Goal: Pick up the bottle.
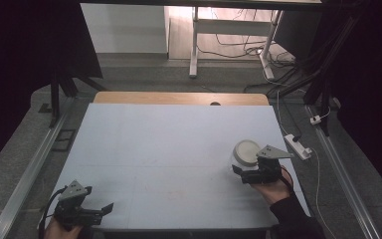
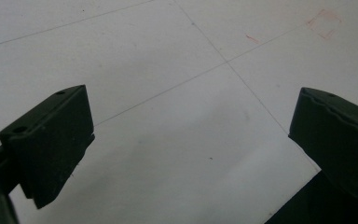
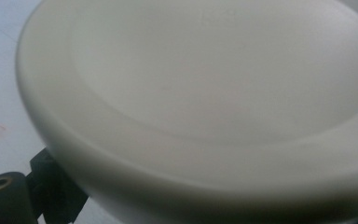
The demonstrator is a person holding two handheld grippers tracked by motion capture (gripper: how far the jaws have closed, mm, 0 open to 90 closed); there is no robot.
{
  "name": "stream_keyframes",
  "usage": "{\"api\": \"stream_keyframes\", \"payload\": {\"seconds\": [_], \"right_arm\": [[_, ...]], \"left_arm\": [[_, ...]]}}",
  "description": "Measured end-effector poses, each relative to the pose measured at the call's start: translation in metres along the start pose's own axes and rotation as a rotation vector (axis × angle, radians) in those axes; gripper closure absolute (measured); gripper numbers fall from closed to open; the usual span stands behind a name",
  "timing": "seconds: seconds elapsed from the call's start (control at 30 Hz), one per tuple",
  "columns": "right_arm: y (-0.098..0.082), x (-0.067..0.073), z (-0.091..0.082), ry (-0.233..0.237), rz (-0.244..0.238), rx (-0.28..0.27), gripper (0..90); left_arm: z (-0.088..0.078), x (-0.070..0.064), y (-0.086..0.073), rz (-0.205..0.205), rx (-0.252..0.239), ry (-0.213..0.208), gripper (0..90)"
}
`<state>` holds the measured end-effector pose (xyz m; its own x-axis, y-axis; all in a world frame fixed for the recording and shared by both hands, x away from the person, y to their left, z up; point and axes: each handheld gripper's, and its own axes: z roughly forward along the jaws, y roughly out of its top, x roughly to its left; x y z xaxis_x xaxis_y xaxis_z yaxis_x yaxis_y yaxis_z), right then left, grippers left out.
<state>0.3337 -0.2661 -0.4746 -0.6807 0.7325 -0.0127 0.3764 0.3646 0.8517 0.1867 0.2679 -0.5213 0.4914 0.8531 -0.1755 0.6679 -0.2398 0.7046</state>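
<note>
A white round lid point(image 1: 246, 152) is seen in the high view near the right edge of the pale blue table point(image 1: 169, 144), directly in front of the right gripper point(image 1: 239, 173), which is held in a person's hand point(image 1: 273, 190) and carries a grey three-cornered plate on top. In the right gripper view the lid point(image 3: 205, 93) is shown very close and tilted, with a black jaw just under its near rim; whether the jaws are clamped on it cannot be told. The left gripper point(image 1: 108, 207) is seen at the near left corner of the table, well apart from the lid. In the left gripper view its jaws are spread wide, with bare table between them.
</note>
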Motion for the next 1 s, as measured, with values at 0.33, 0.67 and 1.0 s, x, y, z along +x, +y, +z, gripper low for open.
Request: {"api": "stream_keyframes", "payload": {"seconds": [0.33,0.67,1.0], "right_arm": [[0.021,0.021,0.010,0.073,-0.066,-0.010,6.7],[0.037,0.044,0.026,0.153,-0.120,0.000,6.7],[0.048,0.067,0.045,0.221,-0.156,0.001,6.7]], "left_arm": [[0.000,0.000,0.000,-0.002,0.000,0.002,0.4],[0.000,0.001,0.000,-0.005,-0.004,-0.002,0.4],[0.000,0.001,0.000,-0.005,-0.006,-0.003,0.4]]}}
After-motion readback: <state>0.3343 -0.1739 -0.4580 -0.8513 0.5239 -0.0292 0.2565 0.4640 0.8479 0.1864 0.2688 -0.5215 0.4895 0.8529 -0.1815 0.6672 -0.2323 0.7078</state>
